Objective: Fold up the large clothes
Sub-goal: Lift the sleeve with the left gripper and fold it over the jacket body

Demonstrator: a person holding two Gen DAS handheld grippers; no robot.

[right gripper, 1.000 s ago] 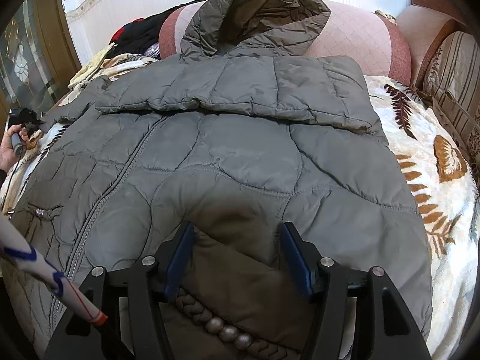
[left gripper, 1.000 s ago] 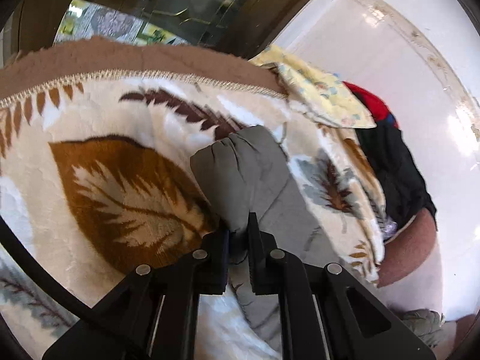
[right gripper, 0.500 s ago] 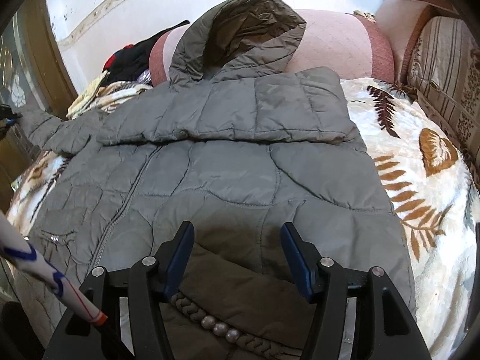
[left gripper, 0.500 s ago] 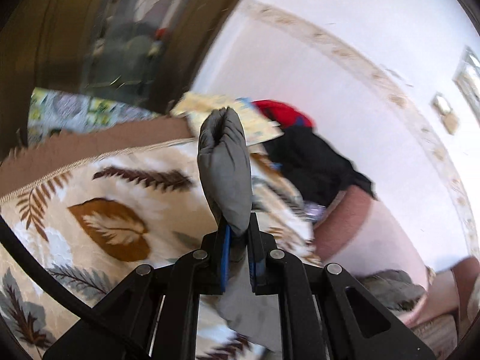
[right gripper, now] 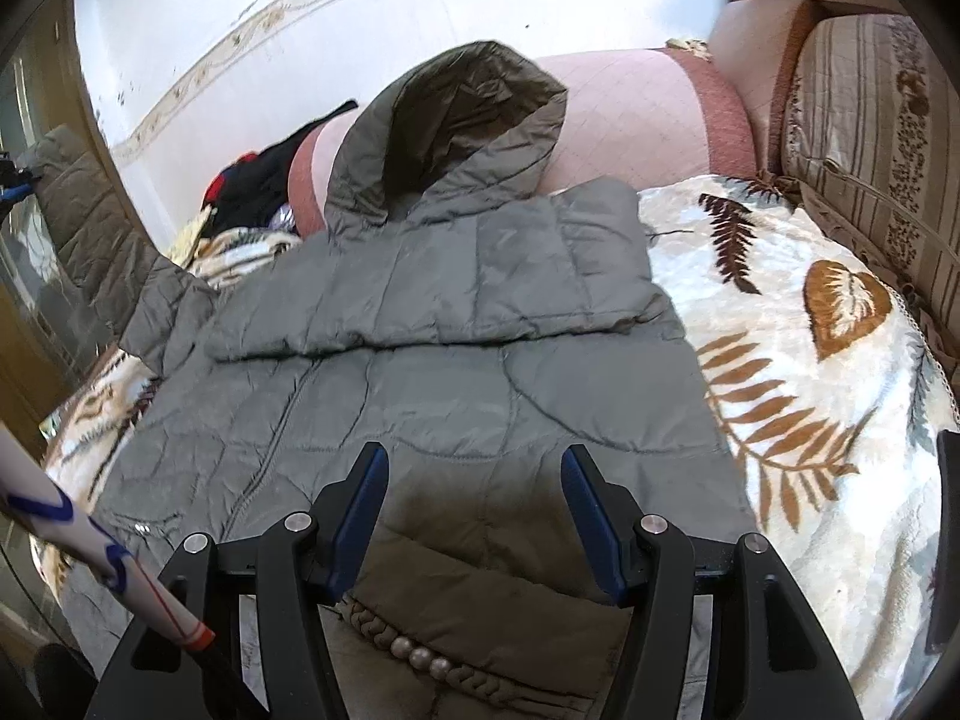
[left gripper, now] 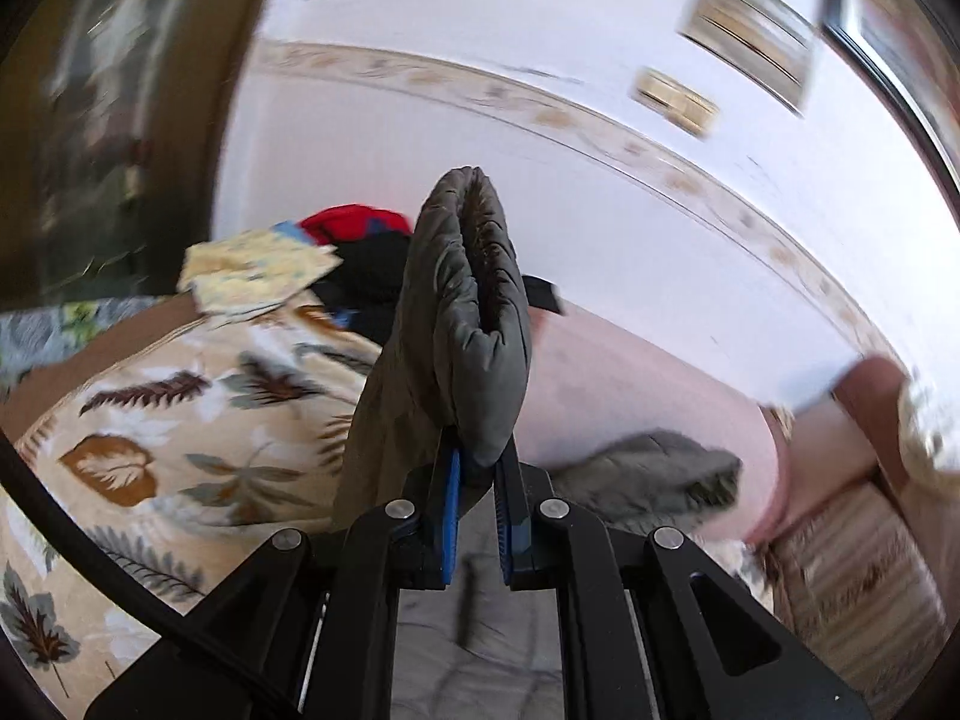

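A grey quilted hooded jacket [right gripper: 456,348] lies front-up on a leaf-patterned blanket [right gripper: 798,360], its hood [right gripper: 456,120] resting against a pink cushion. One sleeve is folded across the chest. My left gripper [left gripper: 477,456] is shut on the cuff of the other sleeve [left gripper: 468,324] and holds it up in the air; that raised sleeve also shows at the left of the right wrist view [right gripper: 84,210]. My right gripper [right gripper: 474,510] is open and empty above the jacket's lower part, near a braided trim with beads [right gripper: 414,648].
A pile of red, black and yellow clothes [left gripper: 336,252] lies at the blanket's far corner by the white wall. A pink bolster [right gripper: 636,114] and a striped cushion [right gripper: 870,150] line the back and right. A wooden door frame [left gripper: 36,180] stands left.
My left gripper has lifted the sleeve cuff from the blanket high into the air and swung it toward the jacket's body. My right gripper stays open over the hem.
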